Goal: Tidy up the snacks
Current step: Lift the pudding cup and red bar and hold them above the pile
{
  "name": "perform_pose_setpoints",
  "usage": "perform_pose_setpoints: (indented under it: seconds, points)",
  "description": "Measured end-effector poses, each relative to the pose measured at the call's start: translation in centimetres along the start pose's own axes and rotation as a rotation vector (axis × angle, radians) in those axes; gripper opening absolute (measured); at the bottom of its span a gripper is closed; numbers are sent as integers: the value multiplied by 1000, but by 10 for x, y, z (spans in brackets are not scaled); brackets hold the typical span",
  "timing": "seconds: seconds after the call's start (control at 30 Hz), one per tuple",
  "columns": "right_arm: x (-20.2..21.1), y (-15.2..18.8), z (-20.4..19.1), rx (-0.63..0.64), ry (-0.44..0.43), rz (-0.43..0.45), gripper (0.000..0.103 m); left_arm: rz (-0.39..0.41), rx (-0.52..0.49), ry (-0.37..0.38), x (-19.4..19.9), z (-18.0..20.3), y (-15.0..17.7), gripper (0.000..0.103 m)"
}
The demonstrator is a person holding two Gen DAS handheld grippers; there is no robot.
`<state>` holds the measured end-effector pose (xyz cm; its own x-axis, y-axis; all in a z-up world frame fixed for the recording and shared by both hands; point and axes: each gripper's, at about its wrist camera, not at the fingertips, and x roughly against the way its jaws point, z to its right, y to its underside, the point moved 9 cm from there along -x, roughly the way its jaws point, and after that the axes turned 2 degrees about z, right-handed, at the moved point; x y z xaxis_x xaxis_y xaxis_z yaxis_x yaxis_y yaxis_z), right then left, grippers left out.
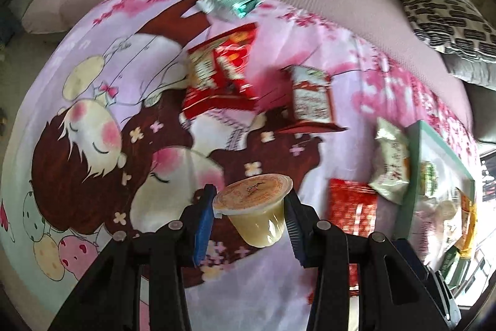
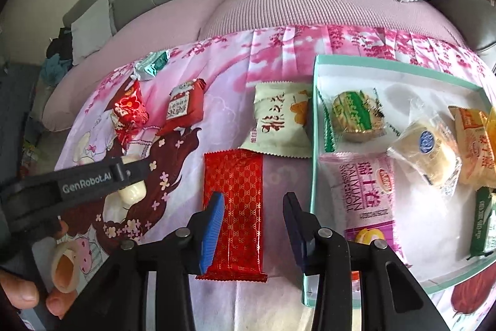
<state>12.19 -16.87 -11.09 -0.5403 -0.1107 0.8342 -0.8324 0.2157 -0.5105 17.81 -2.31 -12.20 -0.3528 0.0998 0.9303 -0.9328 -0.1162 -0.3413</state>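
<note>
Blue-padded jaws of the left gripper [image 1: 250,208] clamp a jelly cup [image 1: 255,207] by its sides, foil lid up, above a pink cartoon blanket [image 1: 93,120]. The right gripper [image 2: 252,227] hangs with nothing between its pads, jaws closed down to a narrow gap, over a red wafer packet [image 2: 234,207] lying just left of the mint-rimmed tray [image 2: 314,126]. Sorted snacks already sit inside the tray. Carrying the cup level toward the tray, lid upward, and lowering it into a bare patch before letting go would likely keep it from tipping; the empty gripper should stay clear of that path. Beyond, a cream packet [image 2: 279,120] touches the tray's edge, and red packets [image 1: 223,73] and a teal wrapper [image 1: 229,2] wait near the cushions.
</note>
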Motion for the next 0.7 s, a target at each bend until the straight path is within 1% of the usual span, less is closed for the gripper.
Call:
perform_pose_setpoints:
  seconds: [0.1, 0.13, 0.3, 0.43, 0.57, 0.7]
  points:
    - [-8, 3, -5, 20, 5, -16, 54, -16, 24, 13, -4, -8, 2, 45]
    - [-11, 4, -8, 25, 6, -22, 55, -18, 27, 18, -5, -9, 2, 45]
    - [-22, 11, -13, 58, 40, -54, 56, -32, 41, 51, -6, -12, 4, 45]
    - [-25, 14, -24, 89, 38, -58, 58, -40, 47, 78, -7, -10, 6, 45]
    - [-28, 18, -31, 120, 35, -64, 58, -48, 59, 86, -8, -12, 7, 45]
    - [-32, 20, -32, 132, 44, -71, 61, -44, 71, 89, -4, -14, 7, 45]
